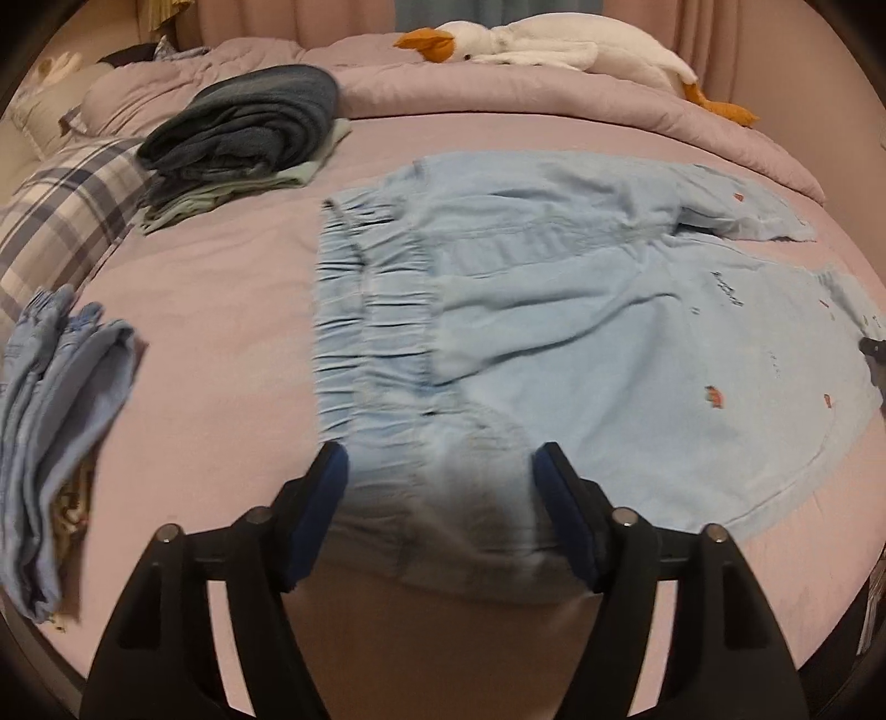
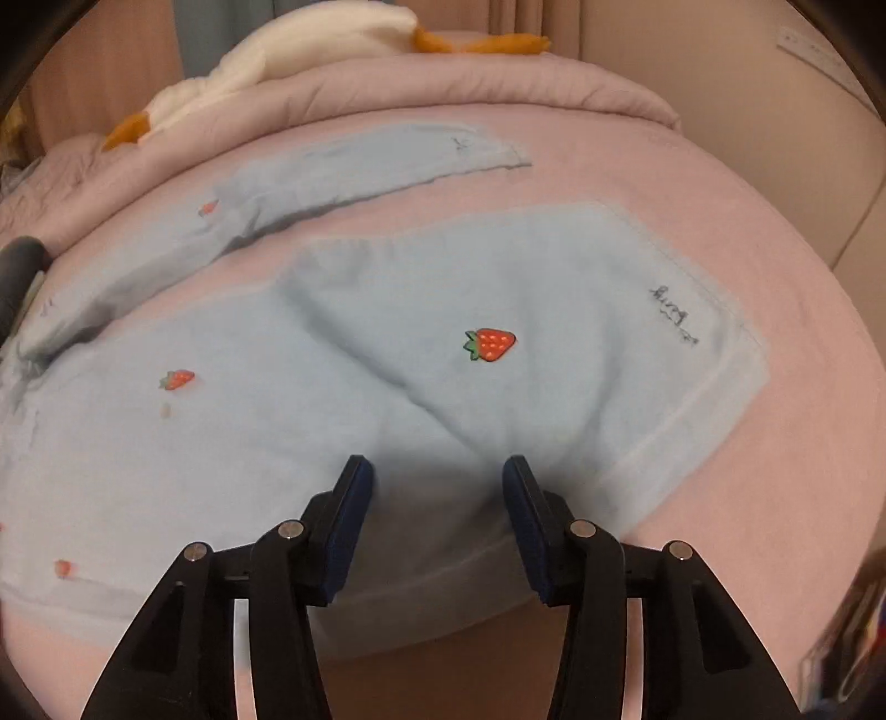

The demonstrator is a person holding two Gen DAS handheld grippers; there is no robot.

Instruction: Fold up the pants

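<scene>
dark folded pile (image 1: 243,119) lies beyond pants (image 1: 554,310).

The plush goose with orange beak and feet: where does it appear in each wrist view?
Left wrist view: the plush goose lies along the top edge, right of centre, on the rolled pink duvet.
Right wrist view: the plush goose sits at the top left, partly cut off.
Shared landmark: the light blue pants with strawberry prints.

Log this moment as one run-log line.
pants: spread on bed, unfolded | left hand-held gripper: open, straddling waistband edge | right hand-held gripper: open, over near leg edge | fold: not started
</scene>
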